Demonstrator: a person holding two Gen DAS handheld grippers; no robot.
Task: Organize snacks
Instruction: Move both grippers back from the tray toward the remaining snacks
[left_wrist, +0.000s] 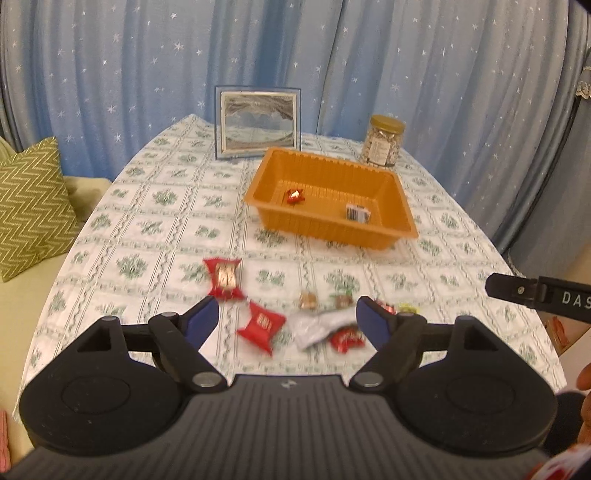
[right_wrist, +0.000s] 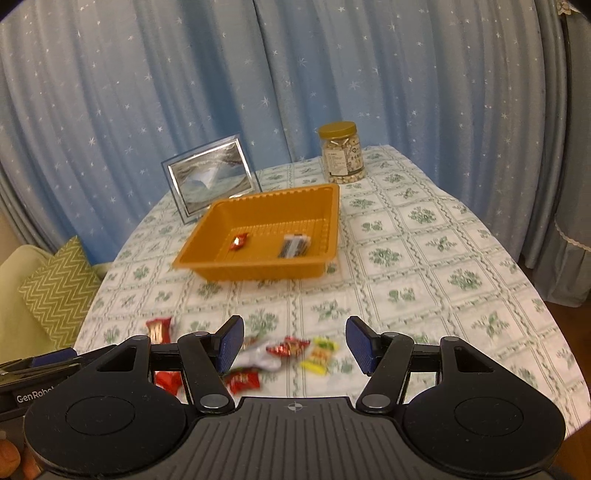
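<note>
- Two snacks sit in the orange tray (left_wrist: 400, 218): a small red candy (left_wrist: 294, 196) and a black-and-white packet (left_wrist: 357, 212).
- Loose wrapped snacks, like a red packet (left_wrist: 260, 325) and a yellow candy (right_wrist: 320, 354), lie scattered on the tabletop (right_wrist: 424, 266) near both grippers.
- Left gripper (left_wrist: 288, 317) fingers apart, holding nothing.
- Right gripper (right_wrist: 294, 345) same deal, fingers spread wide.
- Nut jar (right_wrist: 341, 153) and picture frame (left_wrist: 257, 122) stand behind the tray.

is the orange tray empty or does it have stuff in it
Not empty: the orange tray holds a small red candy and a dark striped packet; most floor shows bare.
</note>
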